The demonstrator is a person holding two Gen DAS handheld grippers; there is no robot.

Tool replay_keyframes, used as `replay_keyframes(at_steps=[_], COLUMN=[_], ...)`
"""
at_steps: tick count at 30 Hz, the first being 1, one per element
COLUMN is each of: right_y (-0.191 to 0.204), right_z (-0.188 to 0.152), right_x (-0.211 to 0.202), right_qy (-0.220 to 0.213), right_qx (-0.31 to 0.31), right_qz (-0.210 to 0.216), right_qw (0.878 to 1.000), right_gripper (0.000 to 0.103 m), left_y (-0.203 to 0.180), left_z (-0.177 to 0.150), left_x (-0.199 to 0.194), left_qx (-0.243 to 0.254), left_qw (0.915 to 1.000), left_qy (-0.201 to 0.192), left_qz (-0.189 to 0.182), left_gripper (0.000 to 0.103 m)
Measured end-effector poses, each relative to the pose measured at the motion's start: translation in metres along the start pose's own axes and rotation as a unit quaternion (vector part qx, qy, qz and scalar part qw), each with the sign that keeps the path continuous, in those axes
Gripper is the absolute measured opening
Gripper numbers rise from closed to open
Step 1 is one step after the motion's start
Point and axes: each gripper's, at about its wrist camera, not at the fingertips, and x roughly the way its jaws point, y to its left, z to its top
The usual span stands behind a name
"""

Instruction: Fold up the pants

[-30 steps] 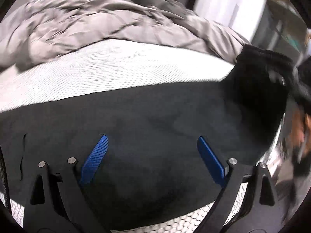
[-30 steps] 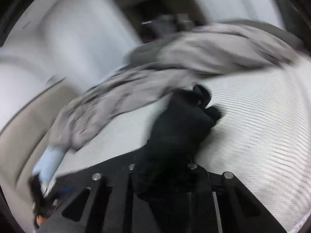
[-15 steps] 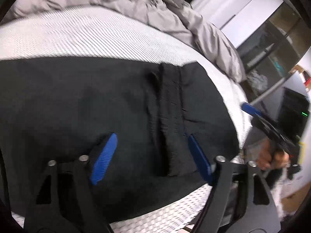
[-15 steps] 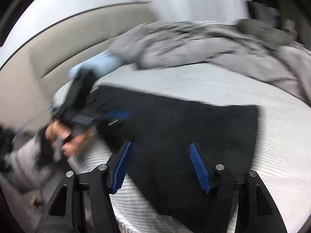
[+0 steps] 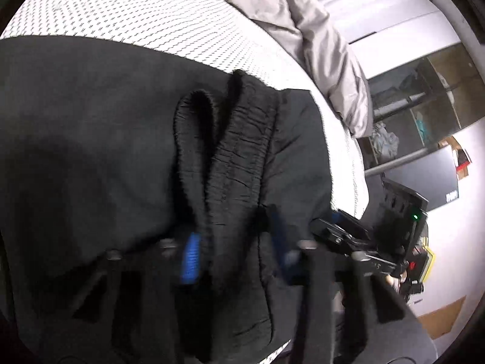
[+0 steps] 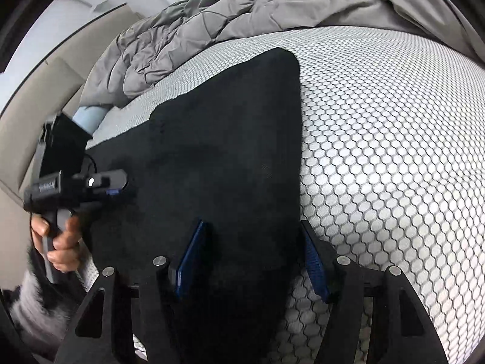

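Black pants [image 6: 230,139] lie flat on a white honeycomb-patterned mattress [image 6: 394,139]. In the left wrist view the pants [image 5: 91,139] show their ribbed waistband [image 5: 242,151] bunched up between the blue pads. My left gripper [image 5: 235,251] is narrowing around the waistband fabric; the frame is blurred there. It also shows in the right wrist view [image 6: 115,188], at the pants' left edge. My right gripper [image 6: 251,261] is open, its blue pads straddling the near corner of the pants. The right gripper also shows in the left wrist view [image 5: 339,233].
A crumpled grey duvet [image 6: 230,18] lies along the far side of the mattress, also in the left wrist view [image 5: 318,36]. A beige headboard [image 6: 45,91] and a light blue pillow [image 6: 91,116] are at left. Shelves [image 5: 424,97] and a monitor [image 5: 424,179] stand beyond the bed.
The right gripper let go of the pants, opened and came down over their near corner. The left gripper moved to the waistband and its jaws have narrowed around it.
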Motion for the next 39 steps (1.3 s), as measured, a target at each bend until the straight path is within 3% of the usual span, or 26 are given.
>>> replay_keyframes(at_steps=[1, 4, 11, 14, 16, 18, 19, 21, 25, 28, 30, 32, 34, 35, 38, 39], right_y=[0.001, -0.002, 0.005, 0.014, 0.020, 0.022, 0.023, 0.022, 0.023, 0.029, 0.032, 0.029, 0.024, 0.021, 0.023, 0.025], right_z=[0.001, -0.005, -0.018, -0.022, -0.025, -0.028, -0.030, -0.036, -0.050, -0.061, -0.066, -0.067, -0.069, -0.072, -0.084, -0.080], right_x=[0.002, -0.001, -0.044, -0.052, -0.047, -0.040, -0.037, -0.036, -0.051, -0.053, -0.045, -0.034, -0.034, -0.039, -0.048, -0.048], right_qy=[0.001, -0.001, -0.030, -0.035, -0.023, -0.008, 0.001, 0.010, 0.018, 0.032, 0.045, 0.061, 0.065, 0.066, 0.071, 0.068], right_qx=[0.002, 0.001, -0.017, -0.029, -0.041, -0.049, -0.051, -0.051, -0.042, -0.052, -0.050, -0.018, -0.007, -0.009, -0.043, -0.041], right_qz=[0.001, 0.000, 0.009, 0.019, 0.017, 0.010, 0.009, 0.012, 0.059, 0.089, 0.092, 0.117, 0.127, 0.125, 0.078, 0.082], right_qw=[1.000, 1.000, 0.999, 0.999, 0.999, 0.999, 0.999, 0.999, 0.997, 0.994, 0.993, 0.991, 0.990, 0.990, 0.993, 0.993], right_gripper=[0.063, 0.063, 0.063, 0.066, 0.068, 0.068, 0.068, 0.068, 0.068, 0.067, 0.061, 0.035, 0.019, 0.015, 0.016, 0.016], left_y=[0.000, -0.010, -0.038, -0.018, 0.009, 0.035, 0.041, 0.040, 0.024, 0.012, 0.004, -0.003, -0.010, -0.014, -0.028, -0.039], left_z=[0.002, 0.004, 0.000, -0.007, -0.005, -0.002, -0.003, -0.007, -0.016, -0.014, -0.013, -0.014, -0.019, -0.018, -0.026, -0.029], left_x=[-0.001, -0.011, -0.102, -0.126, -0.117, -0.101, -0.101, -0.109, -0.126, -0.139, -0.143, -0.148, -0.149, -0.142, -0.129, -0.121], left_qx=[-0.003, 0.010, 0.077, 0.082, 0.063, 0.027, 0.019, 0.024, 0.068, 0.078, 0.084, 0.091, 0.100, 0.105, 0.132, 0.147], left_qw=[1.0000, 0.9995, 0.9893, 0.9823, 0.9782, 0.9796, 0.9809, 0.9810, 0.9722, 0.9712, 0.9705, 0.9708, 0.9714, 0.9713, 0.9690, 0.9678], left_qy=[-0.005, -0.030, -0.122, -0.134, -0.104, -0.060, -0.061, -0.075, -0.103, -0.127, -0.136, -0.133, -0.129, -0.128, -0.120, -0.116], left_qz=[-0.001, 0.005, 0.023, 0.102, 0.168, 0.190, 0.184, 0.177, 0.199, 0.186, 0.180, 0.178, 0.172, 0.171, 0.171, 0.168], left_gripper=[0.016, 0.009, 0.008, 0.008, 0.011, 0.017, 0.022, 0.026, 0.059, 0.061, 0.061, 0.061, 0.061, 0.061, 0.061, 0.061])
